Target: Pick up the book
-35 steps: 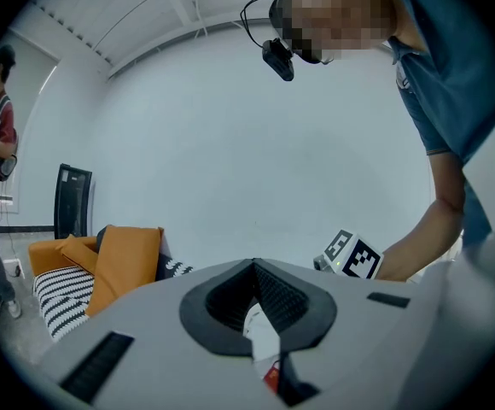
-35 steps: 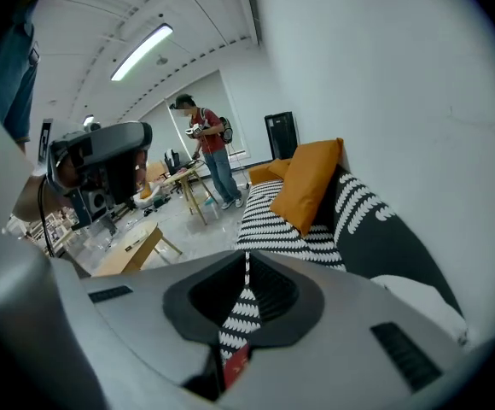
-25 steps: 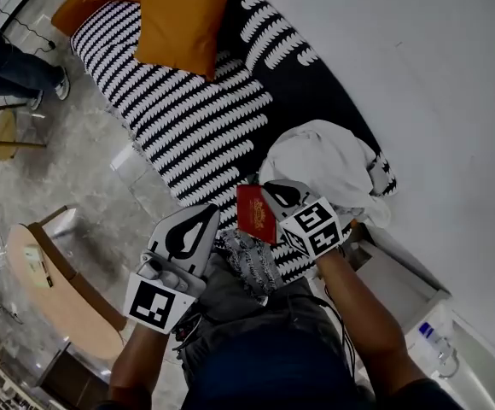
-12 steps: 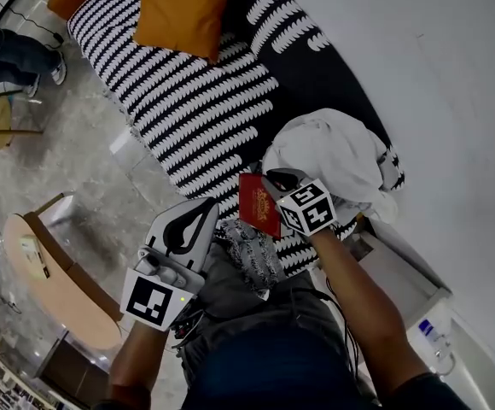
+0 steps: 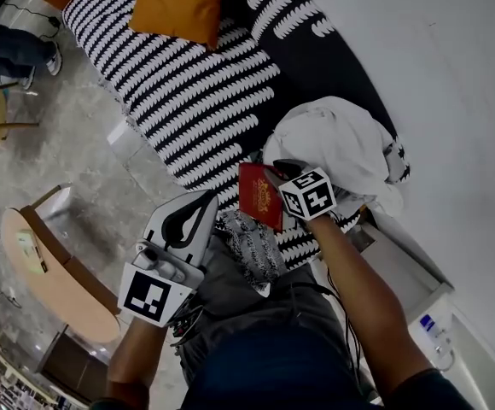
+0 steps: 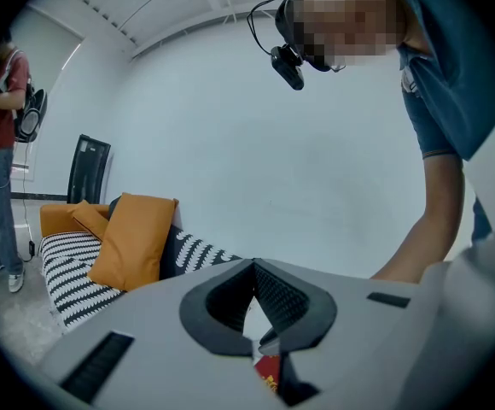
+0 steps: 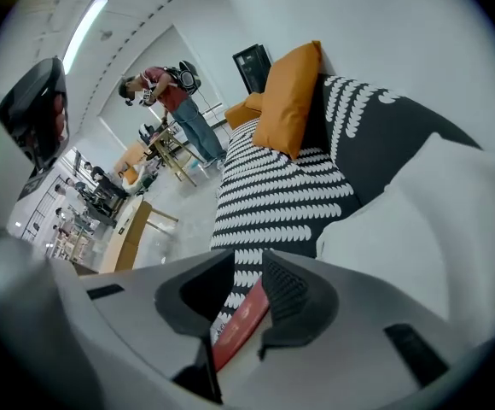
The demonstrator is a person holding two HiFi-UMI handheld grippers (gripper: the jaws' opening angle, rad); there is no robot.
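Red slim book (image 5: 259,196) stands on edge between the opening jaws of your right gripper (image 5: 275,176), over the black-and-white patterned sofa (image 5: 188,101), with the white cloth (image 5: 333,143) at its 2 o'clock. Close squarely on both covers before lifting. Left gripper (image 5: 206,199) is pressed together, empty.

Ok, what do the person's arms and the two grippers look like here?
Both the left gripper and right gripper are pale grey plastic shells with black ribbed pads, each bearing a cube of black-and-white square markers. The right's jaws are opening, a thin red book between them. Short blue sleeves; forearms bare.
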